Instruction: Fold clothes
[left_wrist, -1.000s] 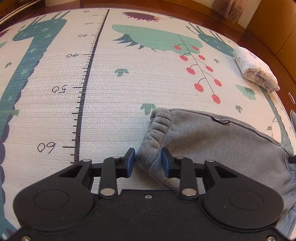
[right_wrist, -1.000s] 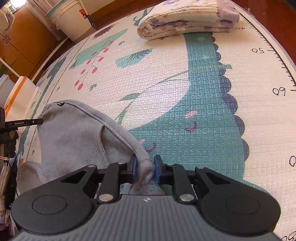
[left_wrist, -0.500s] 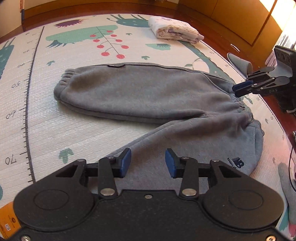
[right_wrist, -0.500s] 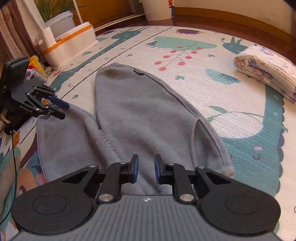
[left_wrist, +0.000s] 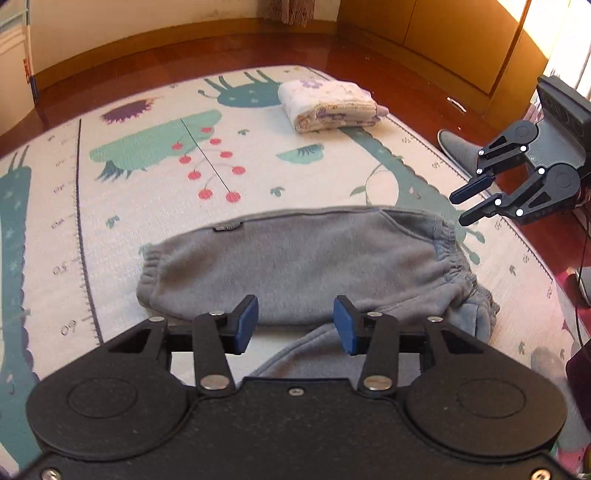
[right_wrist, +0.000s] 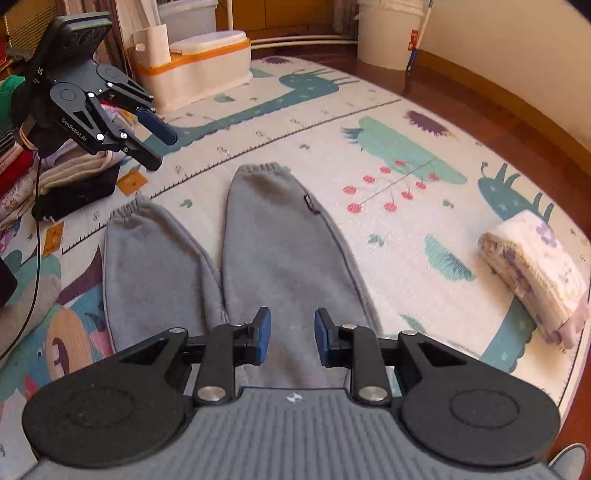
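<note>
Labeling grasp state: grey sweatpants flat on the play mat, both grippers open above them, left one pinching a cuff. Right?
Not quite: the left gripper pinches nothing. The left wrist view shows its jaws apart, clear of the grey sweatpants. The right gripper is open too.

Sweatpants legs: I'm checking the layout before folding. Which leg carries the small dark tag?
The longer leg, on the side toward the folded blanket; the tag sits near its outer seam. The other leg shows none.

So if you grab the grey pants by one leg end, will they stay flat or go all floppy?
Probably floppy: the grey pants are soft fleece lying limp on the play mat, so the rest would likely droop and trail. The gathered cuff looks thick, so it should pinch easily. They seem fairly light, and unlikely to slip.
</note>
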